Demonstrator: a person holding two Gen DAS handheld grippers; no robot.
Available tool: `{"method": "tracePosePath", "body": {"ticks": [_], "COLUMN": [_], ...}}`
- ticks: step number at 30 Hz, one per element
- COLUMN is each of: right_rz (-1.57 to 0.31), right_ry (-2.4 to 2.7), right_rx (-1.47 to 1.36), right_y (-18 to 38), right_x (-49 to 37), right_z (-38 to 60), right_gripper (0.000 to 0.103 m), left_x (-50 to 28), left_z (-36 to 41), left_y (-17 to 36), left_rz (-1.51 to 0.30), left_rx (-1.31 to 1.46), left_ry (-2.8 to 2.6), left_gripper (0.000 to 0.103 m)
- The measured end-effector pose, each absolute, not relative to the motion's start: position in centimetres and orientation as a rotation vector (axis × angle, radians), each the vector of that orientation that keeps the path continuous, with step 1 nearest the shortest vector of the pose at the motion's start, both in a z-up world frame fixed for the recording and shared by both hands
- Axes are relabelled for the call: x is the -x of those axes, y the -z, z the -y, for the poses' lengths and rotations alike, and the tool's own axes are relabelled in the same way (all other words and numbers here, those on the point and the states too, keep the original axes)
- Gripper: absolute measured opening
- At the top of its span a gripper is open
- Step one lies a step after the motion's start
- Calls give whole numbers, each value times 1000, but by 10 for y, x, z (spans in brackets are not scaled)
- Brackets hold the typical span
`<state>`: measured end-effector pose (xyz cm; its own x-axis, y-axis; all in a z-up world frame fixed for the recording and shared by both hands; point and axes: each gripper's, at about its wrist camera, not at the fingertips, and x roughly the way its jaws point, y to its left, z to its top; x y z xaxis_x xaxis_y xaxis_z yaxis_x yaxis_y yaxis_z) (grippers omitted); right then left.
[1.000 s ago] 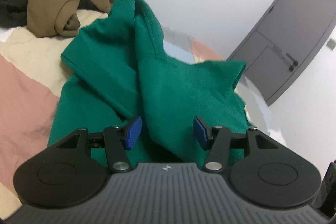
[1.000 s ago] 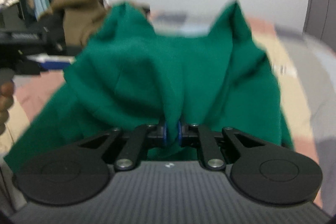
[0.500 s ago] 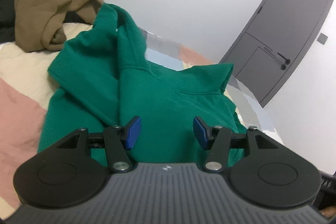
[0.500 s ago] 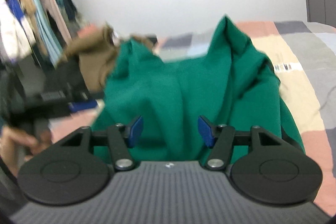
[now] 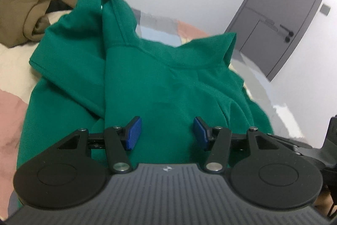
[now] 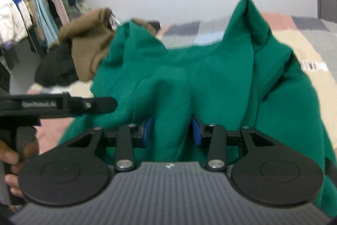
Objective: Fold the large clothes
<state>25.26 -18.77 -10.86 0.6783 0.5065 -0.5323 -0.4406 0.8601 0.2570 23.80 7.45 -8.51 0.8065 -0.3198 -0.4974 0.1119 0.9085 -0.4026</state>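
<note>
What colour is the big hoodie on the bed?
Green: the hoodie shows best in the left wrist view.

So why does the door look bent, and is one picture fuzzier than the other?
Left wrist view: the fisheye lens bows the grey door near the edge; the green hoodie looks fairly sharp. Right wrist view: softer, the brown garment and hanging clothes smeared. Both are lit evenly, without glare.
</note>
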Motion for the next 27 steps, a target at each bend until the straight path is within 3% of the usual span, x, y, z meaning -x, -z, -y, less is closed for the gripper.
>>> {"method": "tracePosePath", "body": {"ticks": [10,18,19,21,23,27], "right_rz": [-668,-691,-690,-684,-674,-715], "right_ry": [-516,-519,-510,-464,-399,-227], "right_rx": [-52,-175,-190,-198,-186,-230], "right_y": [122,106,103,96,91,91], "right_x": [-259,-251,-248,-236,-225,-219], "right_z": [180,208,214,230,246,284], "right_gripper": [42,42,45,67,78,83], "left_x": [-257,-222,-213,-197,-184,-166], "left_z": [-70,-94,-100,-110,-123,-151], "left_y": [100,79,75,69,63,66], "left_rz": [-662,-645,-646,-642,-645,-662], "left_rx": [340,416,419,418,416,485], "left_ry": [189,175,161,123,78,-16], "left_gripper": [60,63,63,64,66,69]}}
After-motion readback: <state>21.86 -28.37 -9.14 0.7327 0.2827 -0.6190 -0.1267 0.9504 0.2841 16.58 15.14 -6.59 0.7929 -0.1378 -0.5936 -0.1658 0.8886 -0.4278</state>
